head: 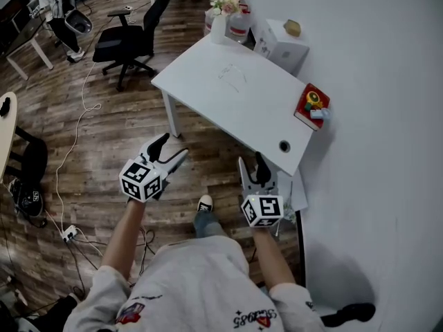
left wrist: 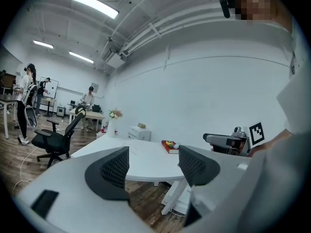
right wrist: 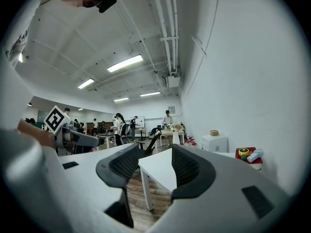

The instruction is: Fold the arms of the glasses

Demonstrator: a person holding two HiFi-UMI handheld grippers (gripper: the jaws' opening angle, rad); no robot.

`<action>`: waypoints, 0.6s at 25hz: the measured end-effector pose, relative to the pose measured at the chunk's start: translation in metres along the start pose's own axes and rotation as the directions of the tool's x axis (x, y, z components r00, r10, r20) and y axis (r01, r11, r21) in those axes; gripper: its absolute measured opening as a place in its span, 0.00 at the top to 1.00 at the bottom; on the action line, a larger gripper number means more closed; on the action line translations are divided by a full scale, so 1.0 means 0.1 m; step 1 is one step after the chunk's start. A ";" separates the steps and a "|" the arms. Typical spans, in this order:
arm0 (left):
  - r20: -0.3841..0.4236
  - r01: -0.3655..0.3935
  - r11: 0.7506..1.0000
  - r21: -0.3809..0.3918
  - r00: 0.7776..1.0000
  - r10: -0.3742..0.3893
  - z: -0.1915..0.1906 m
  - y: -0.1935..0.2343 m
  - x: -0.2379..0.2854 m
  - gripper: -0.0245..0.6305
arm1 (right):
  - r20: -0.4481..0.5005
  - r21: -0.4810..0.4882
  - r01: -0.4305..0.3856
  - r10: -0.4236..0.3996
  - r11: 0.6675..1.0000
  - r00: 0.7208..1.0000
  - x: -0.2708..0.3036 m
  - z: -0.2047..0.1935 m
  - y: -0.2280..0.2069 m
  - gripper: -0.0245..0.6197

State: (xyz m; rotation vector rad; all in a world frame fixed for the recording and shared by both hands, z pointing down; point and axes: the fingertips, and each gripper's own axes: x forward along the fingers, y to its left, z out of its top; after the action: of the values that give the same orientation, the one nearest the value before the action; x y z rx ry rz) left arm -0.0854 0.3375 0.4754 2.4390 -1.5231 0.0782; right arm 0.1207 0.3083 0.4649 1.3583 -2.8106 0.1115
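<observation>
A pair of thin wire-framed glasses [head: 232, 76] lies near the middle of a white table [head: 201, 92], well ahead of the person and both grippers. In the head view the glasses show only as a faint pale outline against the white top. It is too faint to tell which way the front faces, how the long axis runs, or whether the arms are open or folded. Nothing touches the glasses.

At the table's far corner stands a white vase of flowers [head: 220, 21]. At the near right end lies a red book [head: 309, 106] with small toys on top, close to the wall. A round cable hole [head: 284, 146] sits near the table's nearest corner. Beyond the table, against the white wall, is a white box [head: 282, 45] with a small brown object [head: 292, 28] on it, and bottles with red caps [head: 239, 21] stand beside the vase.

The left gripper [head: 173, 146] is held in the air over the wooden floor [head: 111, 137], short of the table's near edge and aimed toward the table. Its 2 jaws stand apart with nothing between them. The right gripper [head: 250, 161] is held beside it, near the table's nearest corner, and also faces the table. Its 2 jaws are apart and hold nothing.

A black office chair [head: 128, 41] stands on the floor to the left of the table. A white cable runs across the floor to a power strip [head: 68, 235].
</observation>
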 end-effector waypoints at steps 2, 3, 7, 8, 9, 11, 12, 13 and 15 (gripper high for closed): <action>-0.005 -0.005 1.000 -0.004 1.000 0.005 0.09 0.17 0.24 0.48 | -0.008 0.003 -0.002 0.002 1.000 1.000 0.27 0.02 -0.16 0.65; -0.006 -0.008 1.000 -0.006 1.000 0.008 0.15 0.25 0.37 0.48 | -0.013 0.004 -0.004 0.004 1.000 1.000 0.41 0.04 -0.25 0.64; -0.010 -0.017 1.000 0.000 1.000 0.017 0.35 0.53 0.94 0.48 | -0.018 0.002 -0.012 0.012 1.000 1.000 0.98 0.09 -0.67 0.60; -0.011 -0.018 1.000 0.005 1.000 0.018 0.39 0.60 1.08 0.48 | -0.015 0.000 -0.015 0.015 1.000 1.000 1.13 0.11 -0.77 0.58; -0.012 -0.020 1.000 0.011 1.000 0.020 0.44 0.66 1.20 0.48 | -0.010 -0.003 -0.019 0.019 1.000 1.000 1.27 0.13 -0.86 0.57; -0.012 -0.025 1.000 0.015 1.000 0.025 0.52 0.79 1.42 0.48 | -0.008 -0.005 -0.027 0.027 1.000 1.000 1.52 0.17 -1.01 0.56; -0.012 -0.029 0.999 0.013 0.999 0.029 0.55 0.85 1.52 0.48 | -0.012 -0.005 -0.031 0.031 1.000 0.999 1.64 0.19 -1.07 0.55; -0.014 -0.032 0.999 0.010 0.999 0.032 0.58 0.91 1.61 0.48 | -0.015 -0.003 -0.035 0.035 0.999 0.999 1.74 0.18 -1.13 0.55; -0.026 -0.034 0.999 0.012 0.999 0.035 0.61 1.00 1.79 0.48 | -0.018 -0.002 -0.041 0.041 0.999 0.999 1.92 0.17 -1.23 0.55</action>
State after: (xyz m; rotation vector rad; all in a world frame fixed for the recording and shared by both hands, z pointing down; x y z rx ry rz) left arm -0.0997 0.1242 0.4694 2.4108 -1.5576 0.1255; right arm 0.0982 0.0811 0.4637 1.2930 -2.8237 0.1210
